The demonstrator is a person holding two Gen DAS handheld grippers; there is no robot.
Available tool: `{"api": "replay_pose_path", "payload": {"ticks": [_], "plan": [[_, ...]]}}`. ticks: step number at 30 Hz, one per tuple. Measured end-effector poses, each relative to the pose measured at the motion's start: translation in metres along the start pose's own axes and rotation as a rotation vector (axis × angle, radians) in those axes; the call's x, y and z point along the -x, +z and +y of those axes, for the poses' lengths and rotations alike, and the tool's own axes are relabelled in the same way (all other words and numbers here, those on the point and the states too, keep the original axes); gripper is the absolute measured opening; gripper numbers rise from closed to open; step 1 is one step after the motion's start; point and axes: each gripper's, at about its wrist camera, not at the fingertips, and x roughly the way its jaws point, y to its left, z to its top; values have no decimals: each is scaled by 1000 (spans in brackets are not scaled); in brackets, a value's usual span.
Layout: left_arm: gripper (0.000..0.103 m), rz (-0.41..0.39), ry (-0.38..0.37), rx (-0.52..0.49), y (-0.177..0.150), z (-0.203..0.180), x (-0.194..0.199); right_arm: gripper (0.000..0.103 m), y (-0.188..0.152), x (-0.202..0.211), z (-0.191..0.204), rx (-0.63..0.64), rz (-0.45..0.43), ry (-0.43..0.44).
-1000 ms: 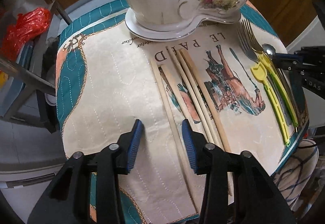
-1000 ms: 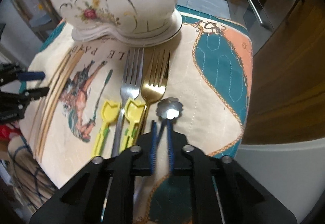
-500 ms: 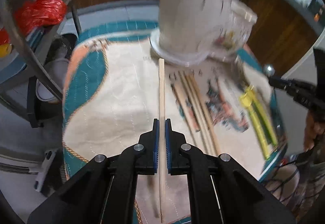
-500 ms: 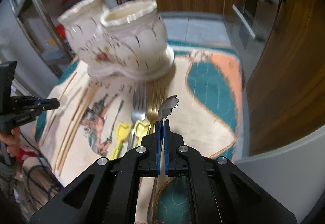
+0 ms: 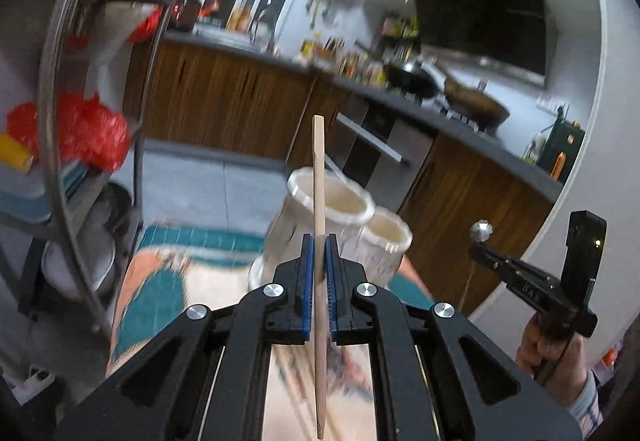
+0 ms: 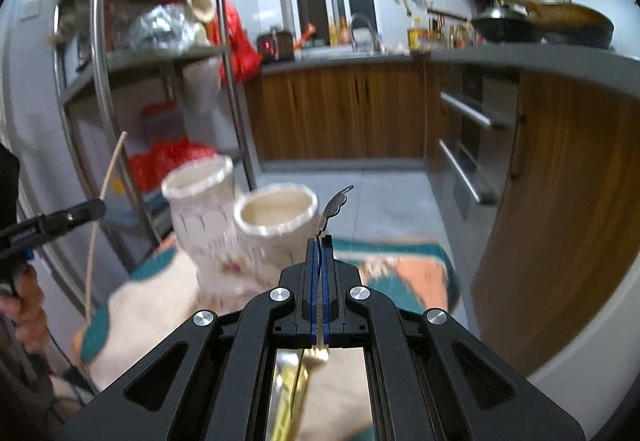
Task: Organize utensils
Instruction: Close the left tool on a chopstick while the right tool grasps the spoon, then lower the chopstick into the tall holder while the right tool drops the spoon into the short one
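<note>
Kitchen, quilted worktop [image 5: 156,305] below. Lifted both picks off worktop since a second ago: left claw [image 5: 319,273] pinched chopstick [image 5: 319,201], right claw [image 6: 319,281] pinched spoon [image 6: 334,207]. Holder [image 6: 276,217] just ahead; drop-in likely next.

Each view is taken close behind a raised gripper, facing the kitchen counters. The white holder [image 5: 340,217] [image 6: 256,225] is shared (each view also catches the other gripper).

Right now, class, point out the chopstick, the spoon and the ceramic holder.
chopstick [image 5: 319,177]: left wrist view, upper shaft above the jaws.
spoon [image 6: 335,203]: right wrist view, scalloped silver end.
ceramic holder [image 6: 276,217]: right wrist view, rim of the nearer cup.
</note>
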Motion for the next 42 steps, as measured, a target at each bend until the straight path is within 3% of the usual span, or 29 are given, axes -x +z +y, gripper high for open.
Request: {"api": "replay_pose_path", "payload": {"ticks": [4,11,21,24,28,33,42], "plan": [[5,-151,3,-30,17,-8,-7,3,18,2,3,-2,-95,34],[5,-344,-18,-56,50,-20,-23,3,45,3,6,5,-230,69],[5,-473,2,-73,80,-22,-56,3,75,-7,14,14,-408,24],[6,-482,7,-89,74,-21,-66,3,74,-18,19,43,-414,-3],[6,-418,18,-93,60,-18,-86,3,66,-39,22,67,-383,-30],[6,-383,56,-131,41,-21,-89,3,52,-60,25,99,-310,-46],[6,-258,119,-102,33,-15,-104,3,38,-93,41,191,-139,-34]]}}
